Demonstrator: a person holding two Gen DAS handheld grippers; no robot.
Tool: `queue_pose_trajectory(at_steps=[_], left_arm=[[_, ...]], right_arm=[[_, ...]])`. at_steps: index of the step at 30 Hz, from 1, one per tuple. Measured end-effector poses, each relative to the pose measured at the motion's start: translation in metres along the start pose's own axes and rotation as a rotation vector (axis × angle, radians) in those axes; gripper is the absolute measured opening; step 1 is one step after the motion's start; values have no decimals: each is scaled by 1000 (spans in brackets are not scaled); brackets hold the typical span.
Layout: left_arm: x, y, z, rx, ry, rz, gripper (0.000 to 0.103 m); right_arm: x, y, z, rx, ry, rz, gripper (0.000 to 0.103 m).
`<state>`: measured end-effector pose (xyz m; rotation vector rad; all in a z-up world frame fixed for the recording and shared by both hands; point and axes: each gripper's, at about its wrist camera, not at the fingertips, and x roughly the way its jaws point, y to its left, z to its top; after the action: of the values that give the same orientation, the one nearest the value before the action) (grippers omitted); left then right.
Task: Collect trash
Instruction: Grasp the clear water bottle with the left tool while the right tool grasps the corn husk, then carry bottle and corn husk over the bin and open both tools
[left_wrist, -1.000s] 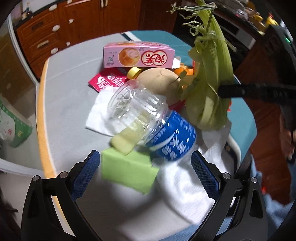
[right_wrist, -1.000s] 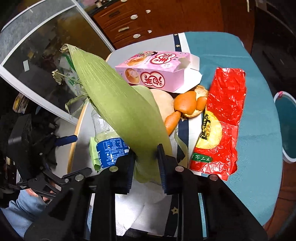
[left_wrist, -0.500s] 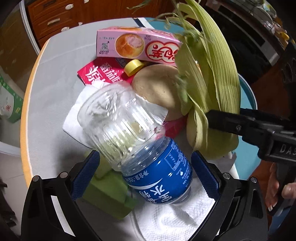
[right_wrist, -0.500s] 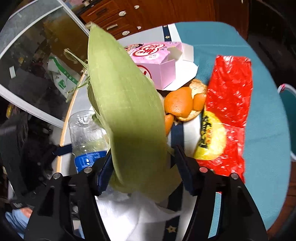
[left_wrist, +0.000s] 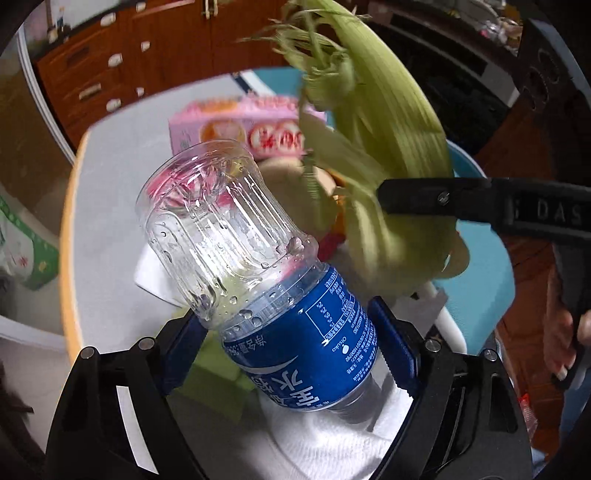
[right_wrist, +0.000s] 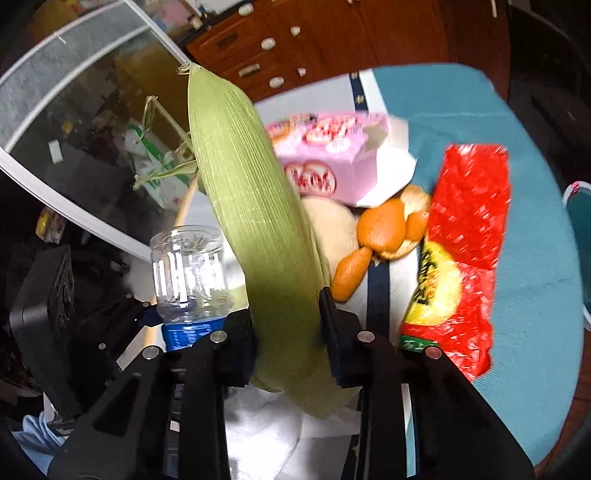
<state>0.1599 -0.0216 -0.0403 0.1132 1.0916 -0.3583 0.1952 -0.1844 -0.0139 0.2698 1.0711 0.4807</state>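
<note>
A clear plastic bottle (left_wrist: 221, 229) with a blue label lies tilted, base up, between the blue pads of my left gripper (left_wrist: 284, 321). The jaws are closing and both pads touch the label. My right gripper (right_wrist: 286, 314) is closing too, its fingers pressed on the base of a long green corn husk (right_wrist: 251, 184) that stands up above the table. In the left wrist view the husk (left_wrist: 388, 122) rises at the right, with a black right finger (left_wrist: 424, 195) across it. The right wrist view shows the bottle (right_wrist: 188, 266) at lower left.
On the table (left_wrist: 110, 221) lie a pink snack box (right_wrist: 332, 162), orange peel (right_wrist: 384, 229), a red snack bag (right_wrist: 465, 240), a pale round bun (right_wrist: 332, 225), a white paper towel (left_wrist: 332, 443) and a green pad (left_wrist: 214, 373). A teal bin (right_wrist: 580, 221) stands at the far right.
My left gripper moved in around the bottle and its pads closed onto the label; the bottle tipped base up. My right gripper widened on the husk, then closed again.
</note>
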Motion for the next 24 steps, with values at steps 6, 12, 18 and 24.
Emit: queue_pose_trajectory(at_steps=[6, 12, 18, 24], left_arm=[[-44, 3, 12, 22, -97, 48, 86], [-61, 9, 17, 8, -125, 95, 86], [-71, -24, 28, 98, -126, 54, 86], [-47, -86, 51, 232, -121, -20, 86]], right_arm=[[-41, -10, 7, 32, -102, -3, 29], [-57, -32, 5, 67, -119, -9, 29], [-67, -49, -1, 87, -137, -18, 29], [-95, -97, -7, 172, -196, -45, 29]])
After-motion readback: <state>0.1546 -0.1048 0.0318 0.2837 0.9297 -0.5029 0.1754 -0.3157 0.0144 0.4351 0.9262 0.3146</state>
